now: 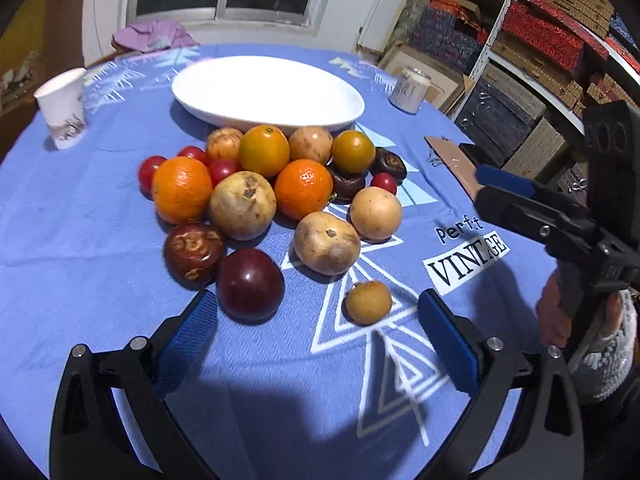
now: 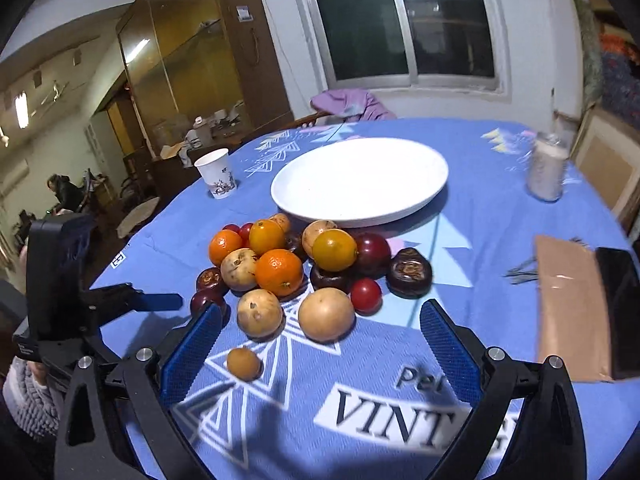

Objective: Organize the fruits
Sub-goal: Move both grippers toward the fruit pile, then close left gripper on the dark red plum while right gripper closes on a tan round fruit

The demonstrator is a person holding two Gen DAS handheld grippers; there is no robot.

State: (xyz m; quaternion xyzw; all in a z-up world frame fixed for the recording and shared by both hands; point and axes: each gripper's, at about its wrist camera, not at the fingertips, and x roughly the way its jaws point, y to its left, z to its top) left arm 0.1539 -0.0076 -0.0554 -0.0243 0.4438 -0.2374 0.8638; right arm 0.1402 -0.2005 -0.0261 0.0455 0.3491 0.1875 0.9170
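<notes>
A pile of fruit lies on the blue tablecloth: oranges (image 1: 182,189) (image 2: 279,272), tan round fruits (image 1: 243,205) (image 2: 326,314), dark red fruits (image 1: 250,283), small red tomatoes (image 2: 365,295), yellow-green citrus (image 1: 264,150) (image 2: 334,249) and a small brown fruit (image 1: 368,302) (image 2: 243,363). An empty white plate (image 1: 268,90) (image 2: 360,180) sits just behind the pile. My left gripper (image 1: 318,322) is open and empty, just short of the dark red fruit and the small brown fruit. My right gripper (image 2: 320,334) is open and empty, near the tan fruits.
A paper cup (image 1: 64,108) (image 2: 217,174) stands at the left, a can (image 1: 409,86) (image 2: 547,170) at the right. A piece of cardboard (image 2: 568,304) with a dark phone (image 2: 618,308) lies at the right table edge. Shelves of boxes (image 1: 540,40) stand beyond.
</notes>
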